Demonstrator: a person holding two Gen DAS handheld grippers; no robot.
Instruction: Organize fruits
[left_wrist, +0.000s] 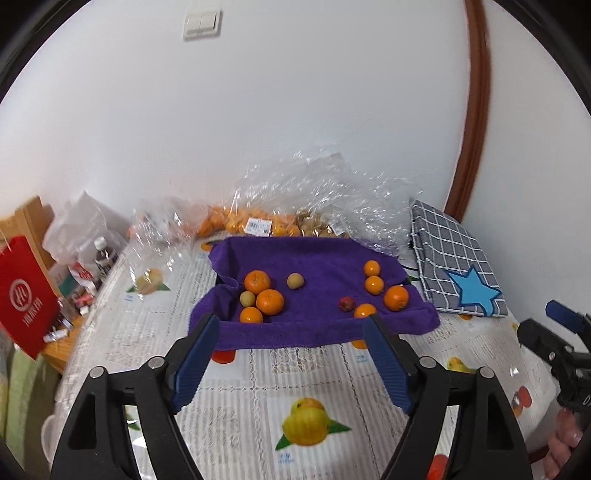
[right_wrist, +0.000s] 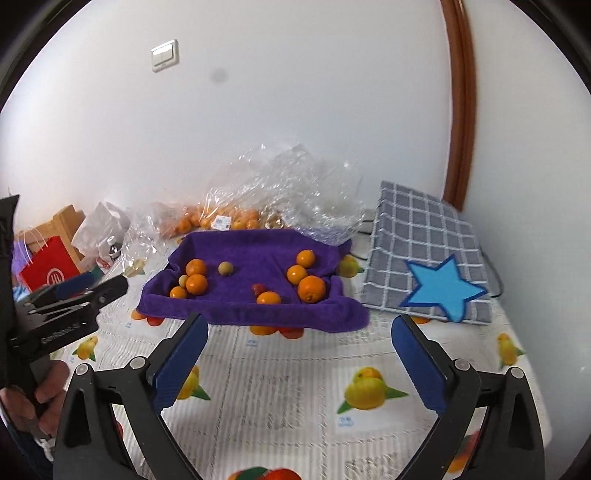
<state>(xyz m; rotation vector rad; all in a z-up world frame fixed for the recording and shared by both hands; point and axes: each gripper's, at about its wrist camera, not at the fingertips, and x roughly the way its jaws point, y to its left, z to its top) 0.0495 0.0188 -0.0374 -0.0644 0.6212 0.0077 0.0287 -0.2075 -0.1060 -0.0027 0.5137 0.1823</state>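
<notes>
The left wrist view looks forward along its open blue-padded left gripper (left_wrist: 291, 354) and slightly downward across the fruit-printed plastic tablecloth (left_wrist: 306, 391), with the draped purple towel (left_wrist: 317, 332) near at 12 o'clock. The right wrist view faces the same way from a position further right, over its open blue-padded right gripper (right_wrist: 299, 363). Both views share the towel (right_wrist: 258, 306), the grey checked cloth with a blue star (right_wrist: 424, 254) and the white wall (right_wrist: 295, 110). Each view catches the other gripper at its edge.
</notes>
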